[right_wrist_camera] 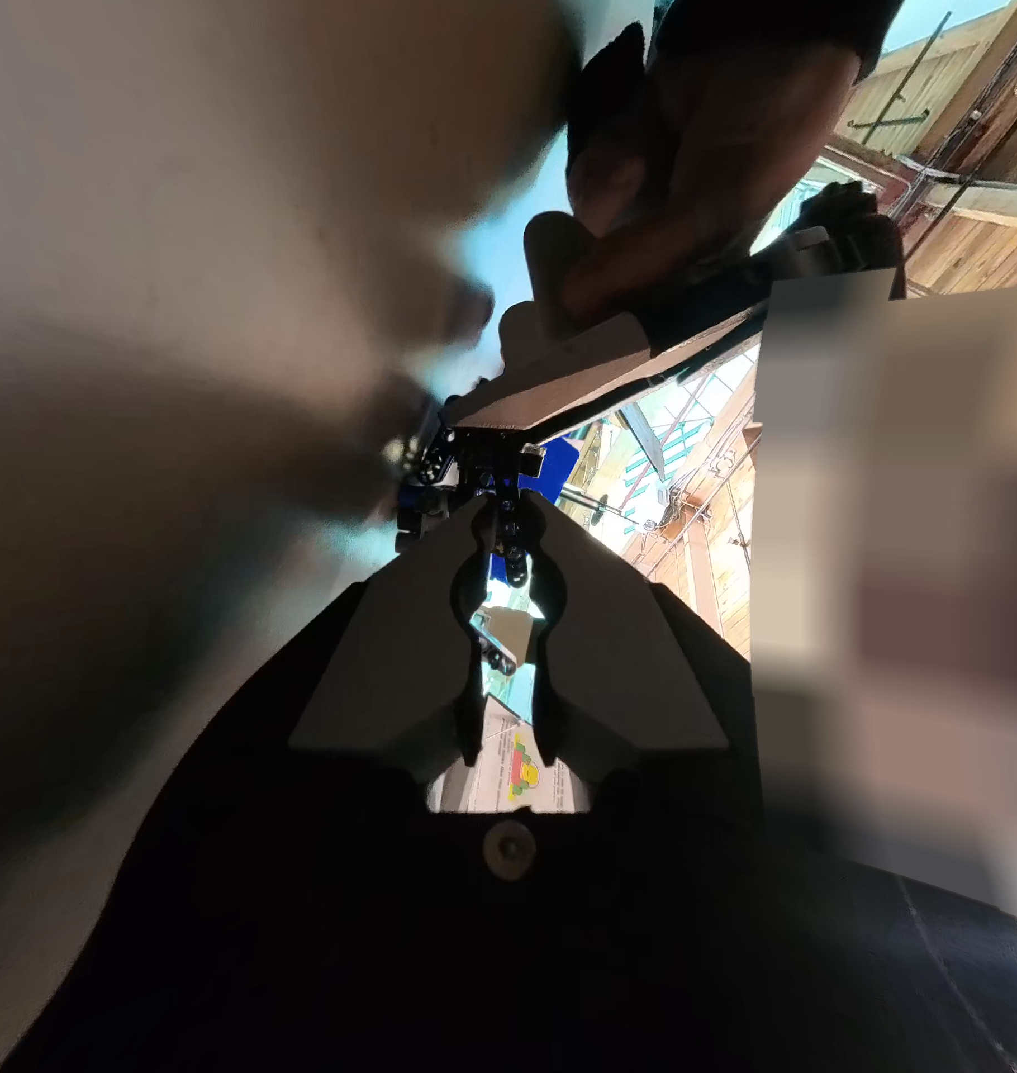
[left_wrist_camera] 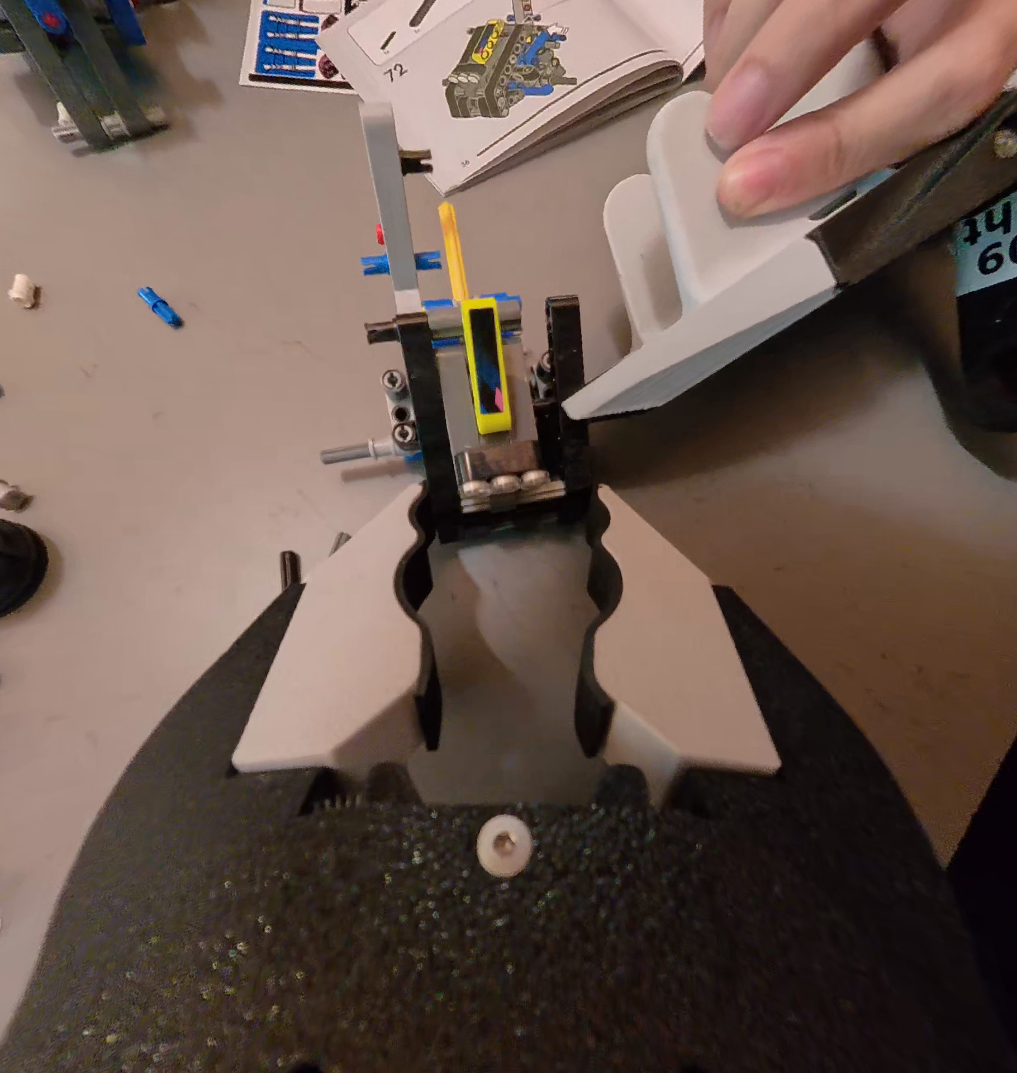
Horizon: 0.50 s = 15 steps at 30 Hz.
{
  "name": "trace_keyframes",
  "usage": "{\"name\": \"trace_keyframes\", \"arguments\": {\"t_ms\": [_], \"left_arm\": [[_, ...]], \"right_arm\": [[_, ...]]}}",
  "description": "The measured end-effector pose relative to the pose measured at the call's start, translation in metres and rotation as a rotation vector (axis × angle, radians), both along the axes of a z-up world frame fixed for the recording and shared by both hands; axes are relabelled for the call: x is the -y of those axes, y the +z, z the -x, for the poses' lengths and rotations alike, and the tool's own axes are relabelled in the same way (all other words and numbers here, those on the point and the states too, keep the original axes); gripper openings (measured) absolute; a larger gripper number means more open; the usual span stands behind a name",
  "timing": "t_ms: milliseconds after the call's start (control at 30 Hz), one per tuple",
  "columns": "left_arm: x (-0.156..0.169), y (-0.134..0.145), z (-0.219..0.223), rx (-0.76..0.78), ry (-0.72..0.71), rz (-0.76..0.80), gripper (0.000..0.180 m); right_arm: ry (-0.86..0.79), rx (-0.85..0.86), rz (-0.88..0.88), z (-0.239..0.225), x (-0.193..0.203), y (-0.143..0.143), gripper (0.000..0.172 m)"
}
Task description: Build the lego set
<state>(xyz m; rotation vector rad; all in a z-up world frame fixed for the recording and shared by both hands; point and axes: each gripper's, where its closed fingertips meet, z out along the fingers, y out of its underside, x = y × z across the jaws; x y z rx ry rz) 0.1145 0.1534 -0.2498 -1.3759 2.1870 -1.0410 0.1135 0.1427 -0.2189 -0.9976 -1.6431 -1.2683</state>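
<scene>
Left gripper [left_wrist_camera: 509,511] fingers clamp a black-framed brick model [left_wrist_camera: 483,406] above the worktop [left_wrist_camera: 204,203], while right gripper [right_wrist_camera: 509,517] fingers pinch its black beam [right_wrist_camera: 509,522].

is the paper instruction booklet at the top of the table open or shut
Open: the paper instruction booklet lies spread on the grey table, a printed page with a model drawing facing up.

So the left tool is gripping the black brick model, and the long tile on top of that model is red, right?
Not quite. The left tool does grip the black brick model, but the long tile on top is yellow with a dark centre, not red. The left wrist view shows it.
</scene>
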Motion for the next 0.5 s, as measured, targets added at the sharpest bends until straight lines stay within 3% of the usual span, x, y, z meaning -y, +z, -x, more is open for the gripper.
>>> {"name": "trace_keyframes", "arguments": {"t_ms": [500], "left_arm": [[0.002,-0.001,-0.010,0.019,-0.055,-0.045,0.051]], "right_arm": [[-0.034,0.033,-0.018,-0.011,0.001,0.000,0.004]]}}
